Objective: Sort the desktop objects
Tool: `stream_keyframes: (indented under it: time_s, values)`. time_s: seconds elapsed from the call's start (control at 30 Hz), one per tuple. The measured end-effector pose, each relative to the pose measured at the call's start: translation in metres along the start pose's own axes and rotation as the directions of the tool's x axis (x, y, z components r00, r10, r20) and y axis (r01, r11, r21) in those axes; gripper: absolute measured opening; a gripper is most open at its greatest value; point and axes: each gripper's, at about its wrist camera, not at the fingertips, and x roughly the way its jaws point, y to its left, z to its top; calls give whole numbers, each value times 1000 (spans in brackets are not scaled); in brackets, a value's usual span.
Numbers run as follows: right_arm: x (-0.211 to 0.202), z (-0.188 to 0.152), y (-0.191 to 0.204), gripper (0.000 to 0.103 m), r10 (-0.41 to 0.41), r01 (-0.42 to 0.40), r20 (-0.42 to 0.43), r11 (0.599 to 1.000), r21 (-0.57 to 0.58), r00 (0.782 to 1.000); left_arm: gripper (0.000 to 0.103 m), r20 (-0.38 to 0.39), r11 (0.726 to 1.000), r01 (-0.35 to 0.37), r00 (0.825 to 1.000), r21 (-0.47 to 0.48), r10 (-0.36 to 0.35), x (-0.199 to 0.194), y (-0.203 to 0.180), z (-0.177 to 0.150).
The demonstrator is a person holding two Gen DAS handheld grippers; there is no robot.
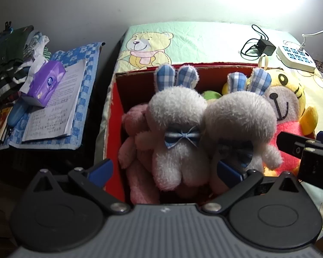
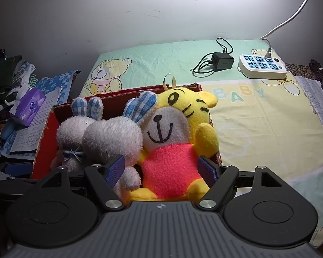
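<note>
Over the red box (image 1: 115, 116): left tool (image 1: 164, 169) hanging wide open around two white rabbits (image 1: 178, 116), right tool (image 2: 161, 169) gaping around the yellow tiger (image 2: 174, 129), neither gripping.

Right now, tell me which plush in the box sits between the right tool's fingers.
The yellow tiger plush in the red shirt; the two white rabbits sit left of it.

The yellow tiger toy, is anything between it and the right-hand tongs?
Nothing visible. The right tongs stand open with the yellow tiger toy already between the fingers, inside the red box. A white bunny presses against its left side.
</note>
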Motion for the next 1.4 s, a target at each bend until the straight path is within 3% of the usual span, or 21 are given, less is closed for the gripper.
stream_keyframes:
  time_s: [1.4]
  values:
    - [0,-7,11,77,-44,45,31,997,-57,999,103,63,999,-25,998,-26,27,-14,5,-15]
